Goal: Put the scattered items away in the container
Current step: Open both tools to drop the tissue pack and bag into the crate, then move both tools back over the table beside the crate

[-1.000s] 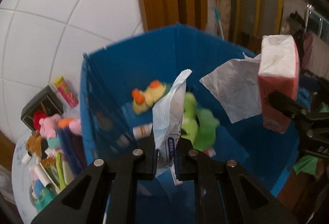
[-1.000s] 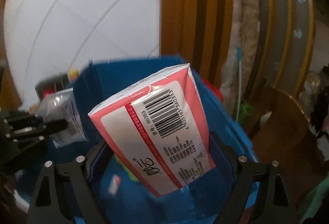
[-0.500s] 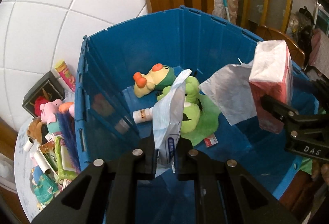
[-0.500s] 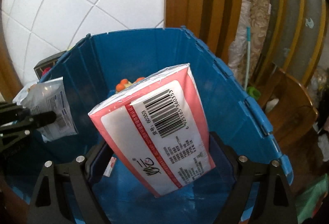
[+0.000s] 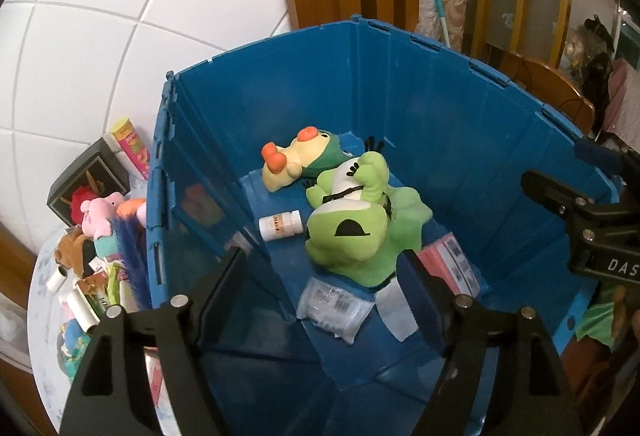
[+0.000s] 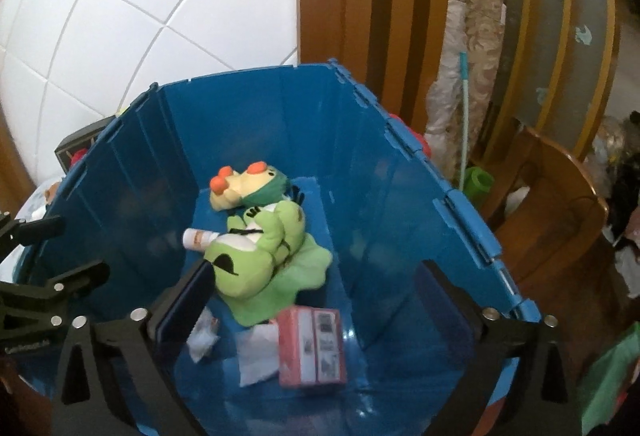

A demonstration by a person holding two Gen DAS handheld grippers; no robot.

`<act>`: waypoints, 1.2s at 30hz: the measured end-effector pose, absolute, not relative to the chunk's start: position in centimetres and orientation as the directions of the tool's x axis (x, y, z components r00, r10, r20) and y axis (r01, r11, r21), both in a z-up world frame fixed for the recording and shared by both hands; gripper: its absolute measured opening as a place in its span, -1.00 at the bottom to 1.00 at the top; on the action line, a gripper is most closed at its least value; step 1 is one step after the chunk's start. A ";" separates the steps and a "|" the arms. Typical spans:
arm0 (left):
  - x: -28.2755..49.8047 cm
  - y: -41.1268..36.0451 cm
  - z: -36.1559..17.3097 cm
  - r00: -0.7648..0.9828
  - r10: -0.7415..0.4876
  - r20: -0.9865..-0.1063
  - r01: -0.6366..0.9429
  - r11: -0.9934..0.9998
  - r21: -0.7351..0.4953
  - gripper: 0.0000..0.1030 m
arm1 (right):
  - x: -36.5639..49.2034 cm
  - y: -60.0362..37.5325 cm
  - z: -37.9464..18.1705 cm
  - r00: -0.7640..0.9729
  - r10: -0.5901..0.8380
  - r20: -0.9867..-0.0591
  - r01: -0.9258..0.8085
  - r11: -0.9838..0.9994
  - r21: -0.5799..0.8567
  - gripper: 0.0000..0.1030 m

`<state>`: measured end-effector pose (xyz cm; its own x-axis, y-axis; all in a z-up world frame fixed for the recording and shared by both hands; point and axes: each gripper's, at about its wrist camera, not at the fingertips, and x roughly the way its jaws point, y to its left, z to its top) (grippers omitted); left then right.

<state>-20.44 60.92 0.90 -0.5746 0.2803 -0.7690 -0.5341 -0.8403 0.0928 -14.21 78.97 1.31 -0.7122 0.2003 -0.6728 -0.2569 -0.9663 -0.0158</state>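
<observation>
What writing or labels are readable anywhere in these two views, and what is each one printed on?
"DAS": white letters on the black right gripper, cut off at the picture's edge.
Small white plastic bottle: orange label, too blurred to read.
Pink tissue pack: barcode and print, too small to read.
Clear plastic packet: print unreadable.
Left gripper: small white lettering on its body, unreadable.

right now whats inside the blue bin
In the blue bin: a green frog plush, a yellow duck plush, a white bottle, a pink tissue pack and a clear packet. Anything under the plush is hidden.
</observation>
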 end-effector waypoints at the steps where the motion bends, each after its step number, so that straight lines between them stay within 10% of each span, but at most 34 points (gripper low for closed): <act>1: -20.4 60.9 0.9 -0.574 0.282 -0.769 -0.534 -0.841 0.090 0.49 | -14.2 79.0 1.3 -0.712 0.202 -0.672 -0.259 -0.966 -0.016 0.98; 36: -22.3 41.3 3.0 -0.704 0.192 -0.684 -0.281 -0.960 0.020 0.49 | -17.0 65.8 2.2 -0.754 0.116 -0.647 -0.150 -0.989 -0.002 0.99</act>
<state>-22.29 41.33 2.96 -0.7041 0.1919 -0.6837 -0.2805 -0.9596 0.0196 -17.03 65.83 2.24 -0.7537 0.1158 -0.6469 -0.1503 -0.9886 -0.0017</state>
